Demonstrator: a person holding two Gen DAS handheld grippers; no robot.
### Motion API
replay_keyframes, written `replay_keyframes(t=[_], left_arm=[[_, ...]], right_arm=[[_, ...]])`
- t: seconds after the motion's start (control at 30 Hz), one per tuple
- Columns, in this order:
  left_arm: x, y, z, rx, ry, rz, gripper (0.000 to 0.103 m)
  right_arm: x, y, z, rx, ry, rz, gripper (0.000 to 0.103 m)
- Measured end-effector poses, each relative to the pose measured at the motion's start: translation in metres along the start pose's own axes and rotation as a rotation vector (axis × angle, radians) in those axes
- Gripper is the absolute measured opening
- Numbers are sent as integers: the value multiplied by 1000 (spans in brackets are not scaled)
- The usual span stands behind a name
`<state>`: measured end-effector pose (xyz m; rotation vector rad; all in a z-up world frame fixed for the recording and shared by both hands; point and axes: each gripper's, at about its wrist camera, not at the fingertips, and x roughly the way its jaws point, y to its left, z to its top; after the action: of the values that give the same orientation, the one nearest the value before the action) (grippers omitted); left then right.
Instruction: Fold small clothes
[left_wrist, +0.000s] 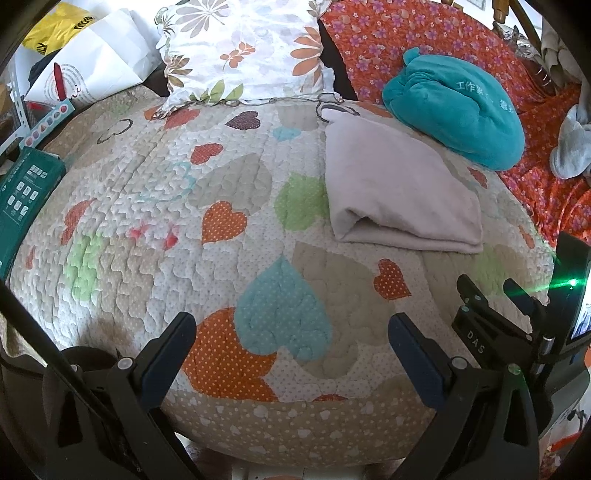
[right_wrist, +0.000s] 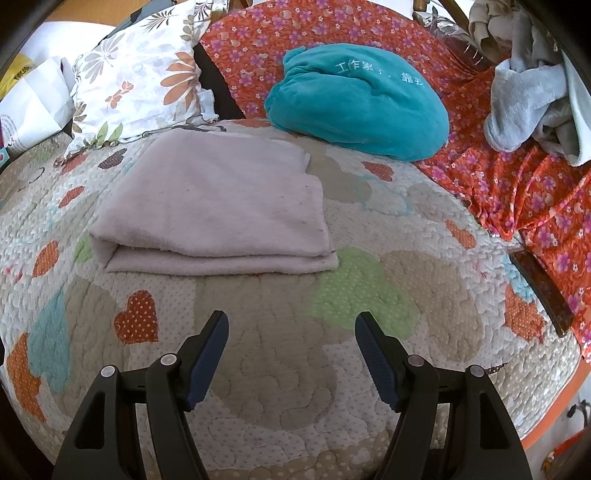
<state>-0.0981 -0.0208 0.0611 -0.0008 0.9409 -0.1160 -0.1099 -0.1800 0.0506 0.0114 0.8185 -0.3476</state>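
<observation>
A pale pink cloth (left_wrist: 400, 188) lies folded into a flat rectangle on the heart-patterned quilt (left_wrist: 184, 221), with its folded edge toward me. In the right wrist view the same folded cloth (right_wrist: 218, 206) sits left of centre, just beyond my fingers. My left gripper (left_wrist: 291, 328) is open over bare quilt, below and left of the cloth, holding nothing. My right gripper (right_wrist: 291, 328) is open too, hovering above the quilt (right_wrist: 369, 295) in front of the cloth, apart from it. The right gripper's black body (left_wrist: 491, 317) shows at the lower right of the left wrist view.
A teal plush cushion (right_wrist: 354, 99) lies behind the cloth on an orange floral sheet (right_wrist: 517, 192). A flowered pillow (left_wrist: 243, 51) stands at the back. Grey fleece clothing (right_wrist: 532, 107) is heaped at the far right. A green box (left_wrist: 26, 192) and white paper bag (left_wrist: 92, 62) sit left.
</observation>
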Motion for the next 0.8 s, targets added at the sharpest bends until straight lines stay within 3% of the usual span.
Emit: replay_keyframes(t=[0.8], left_arm=[[5,6,-3,-13,13,-26,103]], right_arm=[[-1,1,0,0,-1,-1,76]])
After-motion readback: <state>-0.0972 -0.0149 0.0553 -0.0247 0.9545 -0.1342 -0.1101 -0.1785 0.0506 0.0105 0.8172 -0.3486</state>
